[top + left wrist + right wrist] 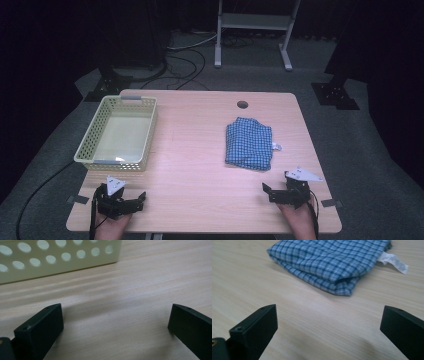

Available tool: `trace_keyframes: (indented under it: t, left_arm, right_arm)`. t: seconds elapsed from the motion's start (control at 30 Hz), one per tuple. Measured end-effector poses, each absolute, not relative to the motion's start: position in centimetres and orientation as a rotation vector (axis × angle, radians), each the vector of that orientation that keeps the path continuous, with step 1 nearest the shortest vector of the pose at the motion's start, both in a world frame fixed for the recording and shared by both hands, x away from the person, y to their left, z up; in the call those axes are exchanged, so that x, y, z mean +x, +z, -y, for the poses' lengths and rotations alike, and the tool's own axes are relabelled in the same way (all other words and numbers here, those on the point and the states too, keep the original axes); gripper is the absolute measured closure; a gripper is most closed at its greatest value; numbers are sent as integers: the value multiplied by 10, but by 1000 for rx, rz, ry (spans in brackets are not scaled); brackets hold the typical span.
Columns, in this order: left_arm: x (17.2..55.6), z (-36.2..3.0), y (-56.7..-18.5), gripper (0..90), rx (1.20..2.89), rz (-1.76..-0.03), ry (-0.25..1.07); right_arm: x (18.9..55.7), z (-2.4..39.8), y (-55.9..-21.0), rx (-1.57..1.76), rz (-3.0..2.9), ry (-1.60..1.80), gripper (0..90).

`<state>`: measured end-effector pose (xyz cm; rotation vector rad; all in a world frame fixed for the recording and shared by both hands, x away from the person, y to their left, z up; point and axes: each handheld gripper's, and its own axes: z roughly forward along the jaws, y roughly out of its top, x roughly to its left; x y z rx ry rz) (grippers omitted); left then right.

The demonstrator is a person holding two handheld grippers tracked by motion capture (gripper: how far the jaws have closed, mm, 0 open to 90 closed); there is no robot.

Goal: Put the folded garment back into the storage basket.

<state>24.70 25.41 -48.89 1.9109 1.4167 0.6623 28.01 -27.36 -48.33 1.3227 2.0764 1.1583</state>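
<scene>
The folded checked cloth [329, 262] has a white tag [393, 262], its print too small to read. The left gripper [116, 322] and right gripper [329, 322] hold nothing, jaws spread wide above the bare tabletop [195, 165].

Pale perforated plastic basket [118, 132] on light wooden table [195, 150] left; folded blue checked cloth [249, 143] right, well apart; grippers near front edge.

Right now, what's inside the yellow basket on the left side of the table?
The basket looks empty: its pale bare floor shows from above, with nothing lying on it. The near wall hides a thin strip of floor just behind it. The folded blue checked cloth lies apart, on the table.
</scene>
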Motion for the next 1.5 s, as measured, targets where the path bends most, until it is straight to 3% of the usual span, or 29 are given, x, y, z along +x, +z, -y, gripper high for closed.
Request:
trace_keyframes:
  t: [0.5, 0.87, 1.5]
  left_arm:
    - [247, -254, -489, 0, 1912, -1411, 659]
    - [247, -254, -489, 0, 1912, -1410, 659]
    - [247, -254, -489, 0, 1912, -1409, 659]
  right_arm:
    - [278, 274, -484, 1045, -2479, 1225, 12]
    - [273, 252, -484, 925, -2540, 1047, 12]
    - [255, 239, -435, 811, -2468, 1097, 13]
